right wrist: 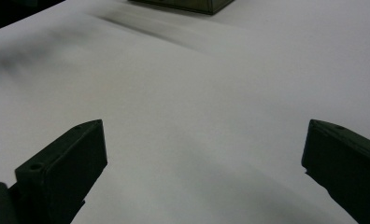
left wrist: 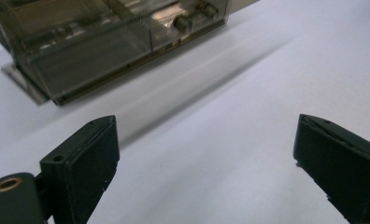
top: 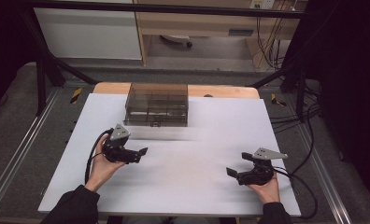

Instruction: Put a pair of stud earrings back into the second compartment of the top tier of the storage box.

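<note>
A white rectangular table top point(top: 174, 177) seen from above, with two hand-held black two-jaw grippers over it and one smoky transparent plastic box with inner compartments point(top: 157, 105) standing at its far edge, a little left of centre. On the left, the person's left hand holds the left gripper point(top: 142, 153) just in front of the box and slightly to its left, jaws pointing toward the middle of the table; its two jaws stand wide apart with nothing between them and touch nothing (its own camera shows bare white table between the pads, and the box point(left wrist: 113, 42) just ahead, small metal parts inside its compartments too blurred to count). On the right, well apart from the box, the right hand holds the right gripper point(top: 237, 164) low near the table's near right edge, jaws likewise spread wide, empty, with bare table point(right wrist: 197, 116) between them.
</note>
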Available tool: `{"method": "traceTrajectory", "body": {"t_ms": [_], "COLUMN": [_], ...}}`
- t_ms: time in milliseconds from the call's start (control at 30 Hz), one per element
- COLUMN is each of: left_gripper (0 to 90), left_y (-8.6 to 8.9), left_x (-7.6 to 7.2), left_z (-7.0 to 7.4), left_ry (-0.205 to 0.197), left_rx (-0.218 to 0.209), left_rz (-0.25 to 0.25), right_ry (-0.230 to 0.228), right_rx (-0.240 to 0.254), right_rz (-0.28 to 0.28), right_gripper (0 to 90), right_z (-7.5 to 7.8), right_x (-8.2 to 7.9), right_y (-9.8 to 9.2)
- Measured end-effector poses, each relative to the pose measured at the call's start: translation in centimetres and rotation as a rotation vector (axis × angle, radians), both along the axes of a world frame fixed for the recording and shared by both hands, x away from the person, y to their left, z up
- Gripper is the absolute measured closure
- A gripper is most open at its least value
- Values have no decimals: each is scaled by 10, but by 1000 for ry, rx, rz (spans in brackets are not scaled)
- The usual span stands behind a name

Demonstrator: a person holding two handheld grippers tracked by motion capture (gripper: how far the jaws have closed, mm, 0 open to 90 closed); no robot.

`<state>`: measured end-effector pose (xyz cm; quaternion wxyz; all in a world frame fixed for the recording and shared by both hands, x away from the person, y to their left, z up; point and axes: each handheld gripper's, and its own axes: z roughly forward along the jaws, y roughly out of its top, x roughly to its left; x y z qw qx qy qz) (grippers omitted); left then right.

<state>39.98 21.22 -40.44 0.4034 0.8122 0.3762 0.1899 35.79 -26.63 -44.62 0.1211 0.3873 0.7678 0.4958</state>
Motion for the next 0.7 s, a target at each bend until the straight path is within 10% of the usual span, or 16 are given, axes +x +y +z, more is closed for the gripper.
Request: {"method": "traceTrajectory", "body": {"t_ms": [700], "left_gripper": [62], "left_y": [51], "left_x": [-26], "left_z": [-34], "left_ry": [4], "left_rx": [-20], "left_rz": [39], "right_ry": [5], "right_rx": [-1], "right_rz": [-1], "right_gripper": [6], "right_z": [-1], "right_x": [0], "right_y": [1]}}
